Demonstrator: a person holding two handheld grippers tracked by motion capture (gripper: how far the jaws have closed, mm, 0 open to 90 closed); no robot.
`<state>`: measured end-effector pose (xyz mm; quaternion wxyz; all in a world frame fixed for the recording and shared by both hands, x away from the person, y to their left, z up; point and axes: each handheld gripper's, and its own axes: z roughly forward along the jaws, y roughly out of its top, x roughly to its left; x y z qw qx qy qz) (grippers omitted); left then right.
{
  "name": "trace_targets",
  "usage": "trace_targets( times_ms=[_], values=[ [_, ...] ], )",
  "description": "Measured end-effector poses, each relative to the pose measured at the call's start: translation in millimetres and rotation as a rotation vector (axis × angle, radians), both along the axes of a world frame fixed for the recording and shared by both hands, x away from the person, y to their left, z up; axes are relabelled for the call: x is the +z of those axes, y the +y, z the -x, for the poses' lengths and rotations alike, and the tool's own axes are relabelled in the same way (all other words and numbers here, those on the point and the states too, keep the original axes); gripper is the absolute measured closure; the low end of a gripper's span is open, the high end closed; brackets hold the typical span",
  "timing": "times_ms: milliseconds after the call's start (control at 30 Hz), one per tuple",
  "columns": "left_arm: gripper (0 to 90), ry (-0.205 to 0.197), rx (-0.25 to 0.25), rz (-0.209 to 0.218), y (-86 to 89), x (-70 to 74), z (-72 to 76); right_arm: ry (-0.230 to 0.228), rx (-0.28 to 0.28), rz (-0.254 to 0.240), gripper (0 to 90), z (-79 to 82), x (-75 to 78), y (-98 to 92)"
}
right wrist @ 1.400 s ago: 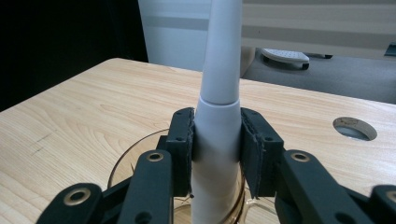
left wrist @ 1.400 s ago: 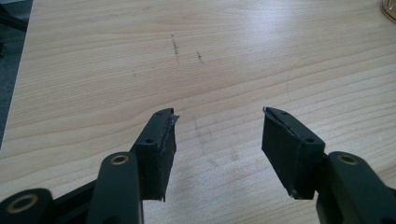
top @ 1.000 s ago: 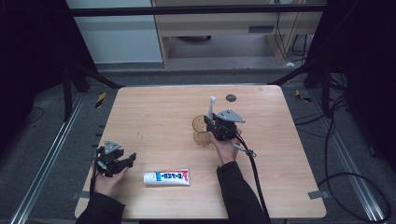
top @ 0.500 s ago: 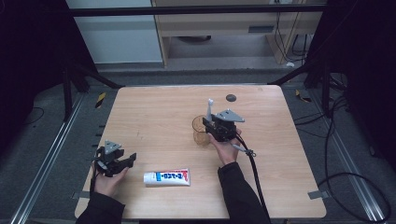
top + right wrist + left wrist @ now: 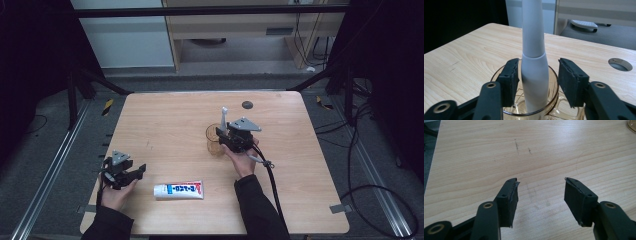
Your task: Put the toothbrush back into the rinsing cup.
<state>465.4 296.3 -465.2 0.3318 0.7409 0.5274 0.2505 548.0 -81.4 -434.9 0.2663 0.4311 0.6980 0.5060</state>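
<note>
wooden table [image 5: 165, 120] | grey floor [image 5: 45, 150] | cables [image 5: 380, 200] | dark surroundings

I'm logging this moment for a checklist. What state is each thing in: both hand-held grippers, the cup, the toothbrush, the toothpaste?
Left hand-held gripper: open, empty, over bare table.
Right hand-held gripper: open, jaws either side of the toothbrush.
Toothbrush: upright, standing in the cup.
Cup: upright on the table, amber, see-through.
Toothpaste tube: lying flat near the table's front edge, untouched.

Left black two-jaw gripper [image 5: 131, 172] sits low near the surface's front-left corner, jaws spread; right black two-jaw gripper [image 5: 221, 135] hovers mid-surface, jaws apart.
</note>
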Motion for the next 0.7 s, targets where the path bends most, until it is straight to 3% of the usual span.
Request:
trace_targets(
  times_ms=[167, 433, 700],
  values=[
    [44.1, 0.000, -0.001, 0.001, -0.1, 0.2, 0.1, -0.014, -0.001, 0.008, 41.8, 2.3, 2.1, 0.1],
    [48.7, -0.006, -0.017, 0.013, -0.8, 3.2, 1.7, 0.007, 0.021, 0.009, 29.6, 11.4, 12.1, -4.7],
    [56.4, -0.005, -0.037, 0.031, -1.5, 5.3, 3.2, 0.023, 0.038, 0.013, 25.7, 29.5, 25.5, -23.5]
  ],
)
